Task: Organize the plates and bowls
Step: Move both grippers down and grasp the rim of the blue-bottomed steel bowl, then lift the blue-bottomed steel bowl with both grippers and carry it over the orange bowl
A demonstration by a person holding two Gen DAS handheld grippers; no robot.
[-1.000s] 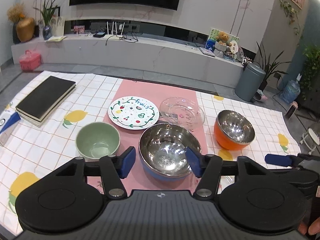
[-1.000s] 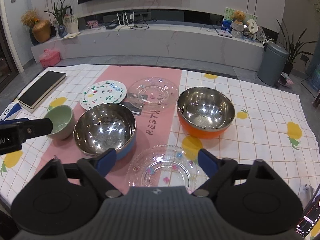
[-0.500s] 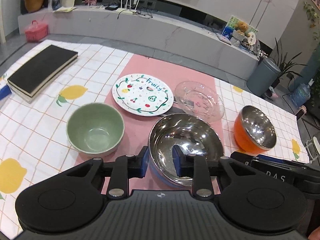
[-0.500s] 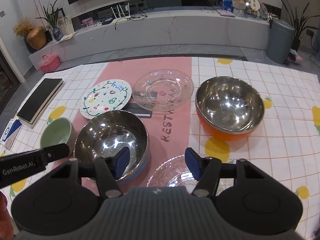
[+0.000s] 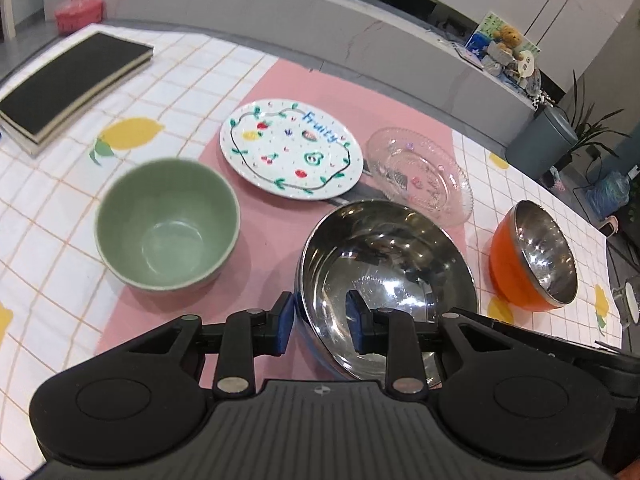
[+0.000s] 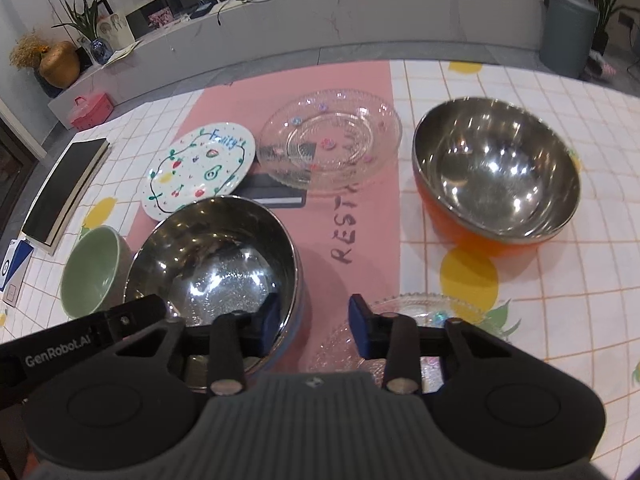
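My left gripper (image 5: 320, 322) is shut on the near-left rim of the blue-sided steel bowl (image 5: 392, 248), one finger outside, one inside. The same bowl (image 6: 216, 256) shows in the right wrist view, where my right gripper (image 6: 314, 326) straddles its right rim with a gap left, half open. A green bowl (image 5: 166, 218) sits to the left. An orange-sided steel bowl (image 6: 496, 176) stands at the right. A white fruit-patterned plate (image 5: 290, 148) and a clear glass plate (image 5: 418, 174) lie behind. Another glass plate (image 6: 412, 320) lies under my right gripper.
A black book (image 5: 68, 84) lies at the table's far left. A small dark card (image 6: 274, 194) lies under the glass plate's edge. The table's far edge (image 5: 320, 68) drops to the floor before a low grey TV bench (image 5: 280, 16).
Both grippers moved forward and down over the blue-sided steel bowl. My left gripper closed on its rim. My right gripper narrowed from wide open to about half.
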